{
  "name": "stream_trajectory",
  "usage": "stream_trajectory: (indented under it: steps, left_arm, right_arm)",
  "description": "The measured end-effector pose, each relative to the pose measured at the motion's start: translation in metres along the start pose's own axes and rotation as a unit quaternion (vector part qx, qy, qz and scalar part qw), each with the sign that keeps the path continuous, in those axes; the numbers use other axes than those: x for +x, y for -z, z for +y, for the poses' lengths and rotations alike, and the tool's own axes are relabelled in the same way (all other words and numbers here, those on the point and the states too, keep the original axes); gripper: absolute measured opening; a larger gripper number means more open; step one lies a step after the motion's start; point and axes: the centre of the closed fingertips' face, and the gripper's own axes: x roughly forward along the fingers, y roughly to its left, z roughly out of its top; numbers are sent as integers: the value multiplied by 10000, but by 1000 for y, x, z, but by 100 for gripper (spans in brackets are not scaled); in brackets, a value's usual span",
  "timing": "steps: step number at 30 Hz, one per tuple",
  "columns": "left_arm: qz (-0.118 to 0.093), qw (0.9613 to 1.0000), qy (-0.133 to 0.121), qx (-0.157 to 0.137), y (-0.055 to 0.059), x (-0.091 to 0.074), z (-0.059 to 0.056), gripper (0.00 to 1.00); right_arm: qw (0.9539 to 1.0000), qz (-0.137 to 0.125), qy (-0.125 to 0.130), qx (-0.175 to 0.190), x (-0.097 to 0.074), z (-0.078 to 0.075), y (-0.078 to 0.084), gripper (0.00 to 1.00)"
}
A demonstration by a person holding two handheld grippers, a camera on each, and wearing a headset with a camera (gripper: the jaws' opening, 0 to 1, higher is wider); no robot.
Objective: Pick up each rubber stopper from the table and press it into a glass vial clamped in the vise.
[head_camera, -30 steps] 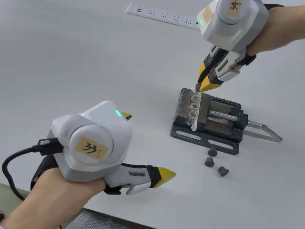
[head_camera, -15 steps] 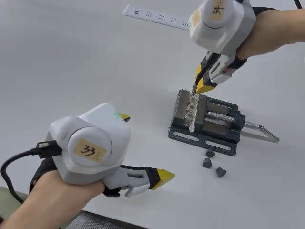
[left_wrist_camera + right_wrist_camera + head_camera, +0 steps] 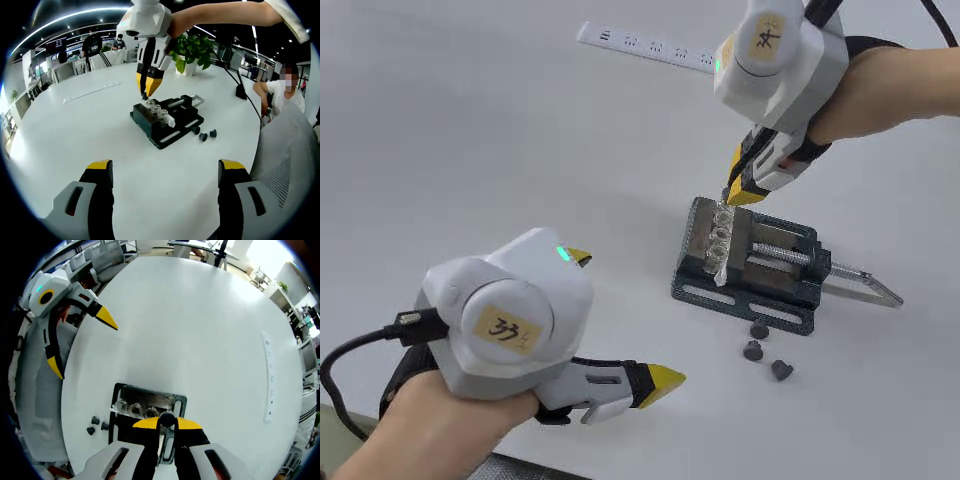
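One stopper [image 3: 167, 418] in right tongs [image 3: 167, 424], vials [image 3: 135, 409] upright

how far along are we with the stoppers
Done: none of the vials visible in the vise looks plugged yet. In hand: the right hand-held gripper is shut on a rubber stopper just above the end of the vial row. Left: three loose stoppers lie on the table beside the vise; the left hand-held gripper is open, off to the side.
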Motion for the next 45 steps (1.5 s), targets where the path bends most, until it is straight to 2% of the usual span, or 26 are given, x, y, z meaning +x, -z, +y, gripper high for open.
stream_trajectory:
  steps: [4, 12, 14, 15, 17, 20, 24, 27, 31, 37, 45]
  left_arm:
    - [12, 10000, -10, -11, 2, 0, 1, 85]
    - [46, 10000, -18, -22, 5, -2, 1, 85]
    - [43, 10000, -25, -40, 5, -2, 2, 85]
    - [42, 10000, -35, -40, 5, -2, 2, 85]
    - [43, 10000, -42, -43, 5, -2, 3, 85]
    - [45, 10000, -49, -47, 5, -2, 3, 85]
    - [32, 10000, -54, -60, 5, -2, 4, 85]
    - [28, 10000, -59, -64, 5, -2, 4, 85]
    - [21, 9999, -64, -75, 4, -2, 4, 85]
    - [29, 9999, -68, -96, 4, -1, 5, 85]
    - [54, 9999, -84, -131, 8, -2, 6, 85]
  right_arm:
    - [9998, -41, 20, -212, 1, -2, 0, 7]
    - [9993, -106, 2, -353, 3, -5, 0, 8]
    - [9992, -173, -105, -331, 3, -1, -2, 17]
    - [9994, -184, -59, -281, 3, -1, -2, 23]
    - [9991, -163, -78, -384, 1, -1, -1, 20]
    - [9993, -197, -145, -288, -2, -3, 0, 21]
    - [9992, -162, -209, -312, -16, -1, 1, 19]
    - [9991, -143, -267, -307, -19, 0, 3, 14]
    - [9989, -177, -312, -299, -21, 1, 1, 14]
    - [9986, -208, -396, -272, -17, -3, -4, 5]
    - [9983, -159, -501, -248, -14, 4, -2, 2]
